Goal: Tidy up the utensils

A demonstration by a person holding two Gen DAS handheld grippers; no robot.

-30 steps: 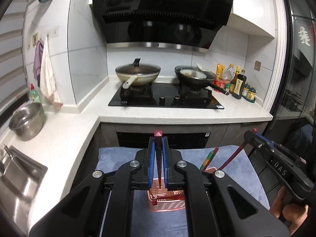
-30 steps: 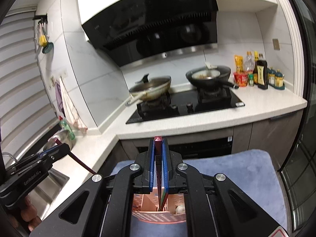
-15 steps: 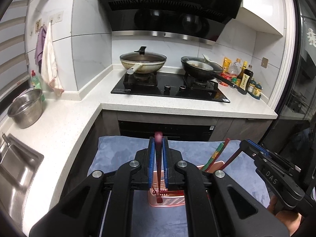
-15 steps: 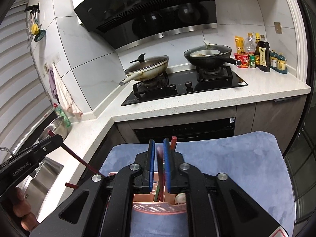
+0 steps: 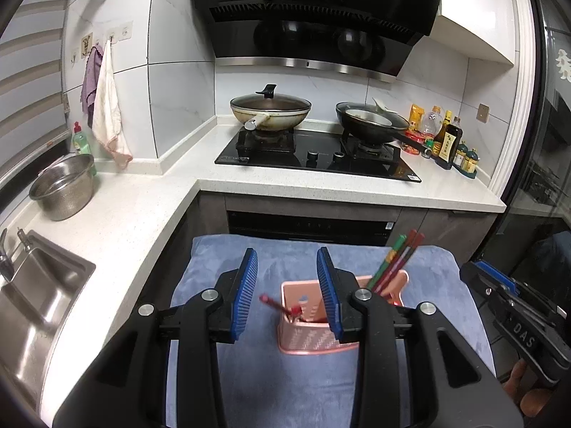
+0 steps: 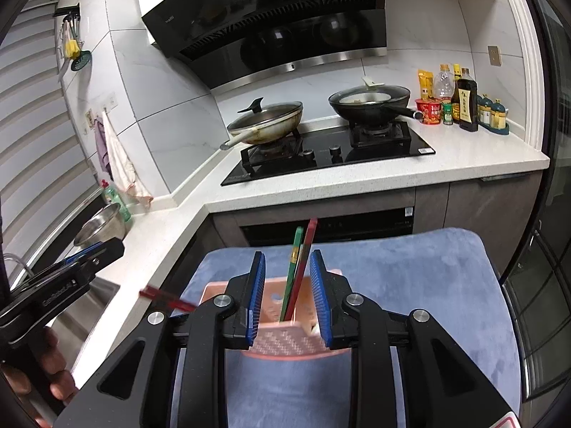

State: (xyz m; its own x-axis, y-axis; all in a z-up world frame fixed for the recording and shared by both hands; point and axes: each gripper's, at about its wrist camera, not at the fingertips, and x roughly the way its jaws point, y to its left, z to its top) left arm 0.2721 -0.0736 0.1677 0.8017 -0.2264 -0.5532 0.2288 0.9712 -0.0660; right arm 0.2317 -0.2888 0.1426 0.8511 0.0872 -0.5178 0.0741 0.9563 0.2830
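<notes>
Both jaws just opened, released: red chopstick (image 5: pixel 282 305) dropped into pink holder (image 5: pixel 314 342); blue mat (image 5: pixel 428 267) edges free.

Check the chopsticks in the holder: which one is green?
The green chopstick, standing between the open right jaws beside a dark red one; the third, red, leans out left.

White marble-look wall tiles (image 5: pixel 178 100). Black range hood (image 5: pixel 314 10) above a black gas hob (image 5: pixel 317 158) set in a white speckled L-shaped countertop (image 5: pixel 117 214). Dark grey cabinet fronts (image 6: pixel 492 207) below. Steel sink (image 5: pixel 32 292) at left under striped blinds (image 6: pixel 32 135). Dark glass door (image 5: pixel 549 125) at right. Even indoor light.
</notes>
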